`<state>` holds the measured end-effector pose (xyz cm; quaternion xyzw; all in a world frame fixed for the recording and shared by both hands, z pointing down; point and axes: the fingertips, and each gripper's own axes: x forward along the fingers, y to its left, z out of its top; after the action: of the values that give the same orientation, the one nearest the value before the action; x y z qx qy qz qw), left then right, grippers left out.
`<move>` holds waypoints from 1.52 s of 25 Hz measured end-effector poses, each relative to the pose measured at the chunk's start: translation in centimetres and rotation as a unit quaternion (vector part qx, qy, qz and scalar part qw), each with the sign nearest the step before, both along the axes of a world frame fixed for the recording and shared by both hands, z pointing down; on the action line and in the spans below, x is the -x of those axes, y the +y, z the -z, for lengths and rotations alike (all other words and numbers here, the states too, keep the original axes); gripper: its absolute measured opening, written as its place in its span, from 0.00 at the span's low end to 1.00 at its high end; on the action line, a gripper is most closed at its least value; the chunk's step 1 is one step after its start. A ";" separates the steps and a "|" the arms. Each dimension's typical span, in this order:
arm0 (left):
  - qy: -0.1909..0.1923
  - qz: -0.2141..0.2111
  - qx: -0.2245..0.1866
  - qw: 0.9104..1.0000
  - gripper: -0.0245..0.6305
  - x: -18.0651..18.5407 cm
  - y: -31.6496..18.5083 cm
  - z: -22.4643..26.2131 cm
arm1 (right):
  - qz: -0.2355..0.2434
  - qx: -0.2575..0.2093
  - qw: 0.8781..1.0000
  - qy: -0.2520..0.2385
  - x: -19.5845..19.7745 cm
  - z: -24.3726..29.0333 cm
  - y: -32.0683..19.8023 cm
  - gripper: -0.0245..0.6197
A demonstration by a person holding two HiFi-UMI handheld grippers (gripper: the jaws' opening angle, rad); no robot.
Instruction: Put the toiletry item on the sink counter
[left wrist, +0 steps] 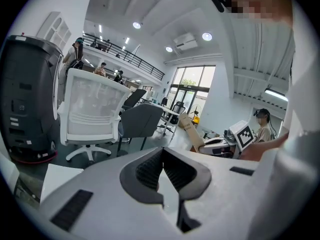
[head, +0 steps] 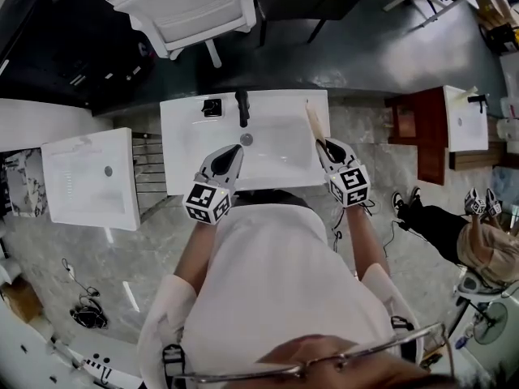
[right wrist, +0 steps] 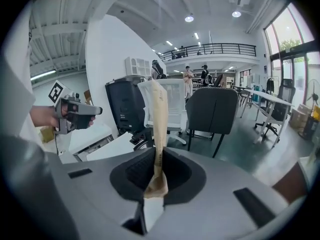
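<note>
Head view: the person stands at the white sink counter [head: 182, 140], which carries a basin with a black faucet [head: 242, 108] and a round drain [head: 246, 139]. The left gripper [head: 232, 154] is over the front of the basin. The right gripper [head: 323, 146] is over the counter's right side and carries the toiletry item [head: 313, 122], a slender tan paper-sleeved pack whose free end points toward the rear right corner. Left gripper view: the jaws are clenched together with nothing between them. The right gripper and the tan pack appear to the right, with the pack angled upward. Right gripper view: the jaws are clamped on the lower end of the toiletry item, which rises between the pads and leans slightly, with its free end in open air. No part of the pack is seen resting on any surface.

Status: the item is grasped and positioned above the counter, so pick-up and transport appear complete. Remaining steps, as judged from these views: lower the pack onto a bare area of the counter beside the basin, release the right jaws and withdraw. The left gripper has no evident role in the placement.
</note>
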<state>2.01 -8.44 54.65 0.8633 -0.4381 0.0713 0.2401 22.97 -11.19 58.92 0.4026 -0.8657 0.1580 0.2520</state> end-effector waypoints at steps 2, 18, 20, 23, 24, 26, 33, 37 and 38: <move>0.000 -0.003 0.002 1.000 0.04 0.3 -0.3 -0.2 | 0.009 -0.001 1.000 0.019 0.4 -0.7 -0.5 0.10; 0.005 0.017 0.021 1.000 0.04 2.5 -1.3 -1.7 | 0.118 0.001 0.979 0.168 2.7 -6.6 -4.9 0.10; 0.005 0.020 0.023 1.000 0.04 2.6 -1.4 -1.9 | 0.136 0.002 0.973 0.187 2.9 -7.7 -5.3 0.10; 0.005 0.021 0.027 0.999 0.04 2.3 -1.6 -2.1 | 0.165 0.001 0.963 0.212 3.1 -9.1 -5.9 0.10; 0.005 0.021 0.028 0.999 0.04 2.1 -1.7 -2.1 | 0.175 0.001 0.960 0.219 3.2 -9.6 -6.1 0.10; 0.006 0.020 0.030 0.999 0.04 1.8 -1.8 -2.3 | 0.192 0.001 0.954 0.229 3.5 -10.5 -6.7 0.10; 0.006 0.017 0.046 0.999 0.04 0.7 -1.1 -3.1 | 0.221 0.018 0.941 0.255 4.0 -14.7 -8.3 0.10; 0.005 0.017 0.057 0.998 0.04 0.3 -0.7 -3.8 | 0.233 0.027 0.935 0.266 4.1 -16.7 -9.2 0.10; 0.007 0.018 0.059 0.998 0.04 0.2 -0.6 -3.9 | 0.235 0.028 0.934 0.268 4.1 -17.2 -9.5 0.10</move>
<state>1.79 -9.05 58.56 0.8400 -0.4471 0.0870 0.2948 18.84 -20.65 76.13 0.2073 -0.8312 0.0050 0.5159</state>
